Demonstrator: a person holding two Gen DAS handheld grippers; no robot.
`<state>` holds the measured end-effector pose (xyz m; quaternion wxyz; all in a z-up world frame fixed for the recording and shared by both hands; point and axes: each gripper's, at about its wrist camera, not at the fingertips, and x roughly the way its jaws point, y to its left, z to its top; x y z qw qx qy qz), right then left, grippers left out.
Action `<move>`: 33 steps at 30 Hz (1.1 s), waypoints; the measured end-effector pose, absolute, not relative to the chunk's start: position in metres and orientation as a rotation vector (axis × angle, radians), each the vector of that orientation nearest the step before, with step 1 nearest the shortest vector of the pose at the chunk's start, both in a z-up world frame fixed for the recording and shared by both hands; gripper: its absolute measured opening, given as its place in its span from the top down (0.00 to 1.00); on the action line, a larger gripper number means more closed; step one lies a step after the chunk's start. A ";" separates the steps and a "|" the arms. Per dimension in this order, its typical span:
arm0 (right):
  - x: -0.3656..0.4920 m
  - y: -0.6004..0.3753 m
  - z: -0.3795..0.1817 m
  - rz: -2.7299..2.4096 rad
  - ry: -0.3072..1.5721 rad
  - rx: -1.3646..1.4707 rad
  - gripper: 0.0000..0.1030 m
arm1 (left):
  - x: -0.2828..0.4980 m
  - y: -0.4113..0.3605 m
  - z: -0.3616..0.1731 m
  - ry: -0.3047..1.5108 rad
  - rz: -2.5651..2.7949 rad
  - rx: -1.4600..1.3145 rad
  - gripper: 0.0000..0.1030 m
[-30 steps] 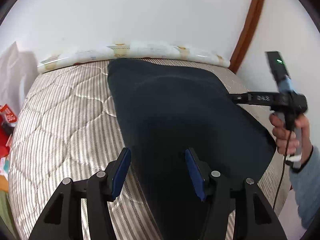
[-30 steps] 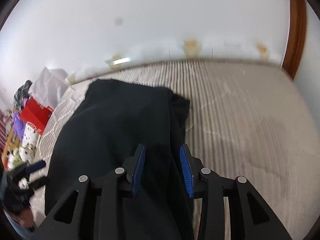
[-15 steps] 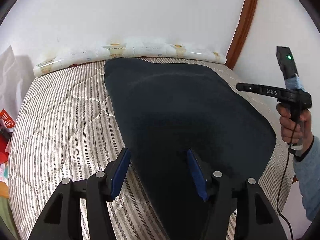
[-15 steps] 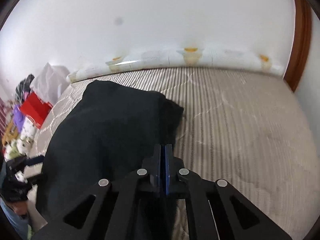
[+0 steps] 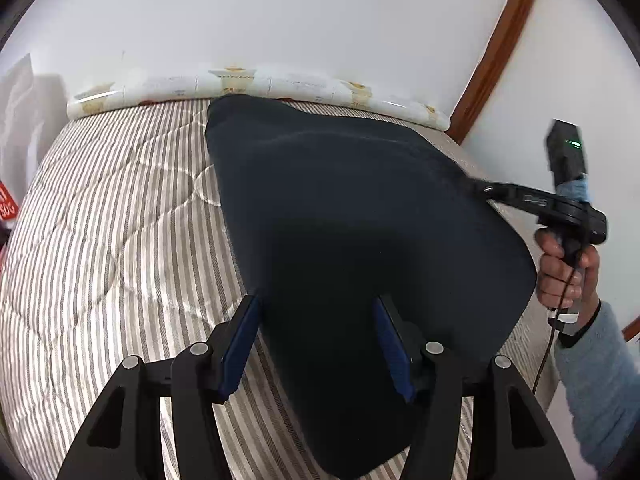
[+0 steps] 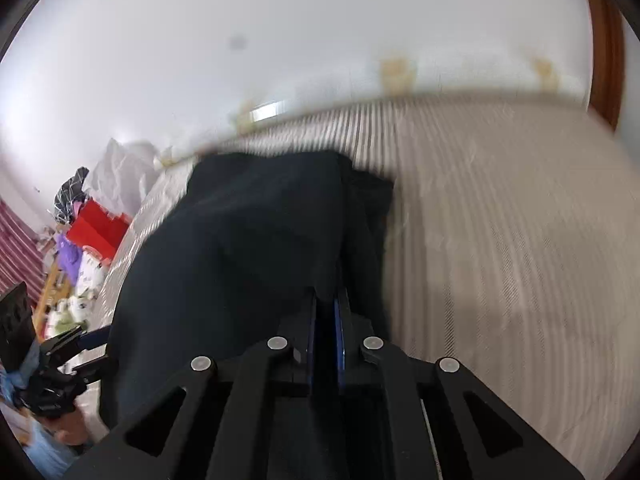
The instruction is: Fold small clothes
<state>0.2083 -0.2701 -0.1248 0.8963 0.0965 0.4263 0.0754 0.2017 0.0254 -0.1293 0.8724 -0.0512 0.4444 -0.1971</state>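
Note:
A dark navy garment lies spread on the striped mattress. My left gripper stands open over its near end. Its left blue pad is at the cloth's left edge and the right pad is above the fabric. In the right wrist view, my right gripper is shut on the garment, with a fold of its right side pinched between the pads. The left wrist view shows that right gripper at the cloth's far right edge, held by a hand. The left gripper shows at the lower left.
A patterned bolster lies along the white wall at the mattress's far end. A wooden frame rises at the right. Beyond the mattress's left side sit a red box, a white bag and mixed clutter. Bare mattress stretches right of the garment.
My right gripper's jaws have closed on the garment's right side. Its tip has edged in at the cloth's right edge. The left gripper has stayed open above the near end.

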 end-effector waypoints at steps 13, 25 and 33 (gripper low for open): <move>0.151 -0.272 -0.101 0.089 0.823 0.139 0.85 | 0.181 0.026 -0.127 0.896 -0.399 -0.069 0.45; 0.150 -0.269 -0.123 0.136 0.770 0.191 0.95 | 0.173 0.029 -0.131 0.914 -0.381 -0.088 0.43; 0.127 -0.269 -0.118 0.079 0.789 0.096 0.98 | 0.170 0.030 -0.127 0.888 -0.367 -0.075 0.43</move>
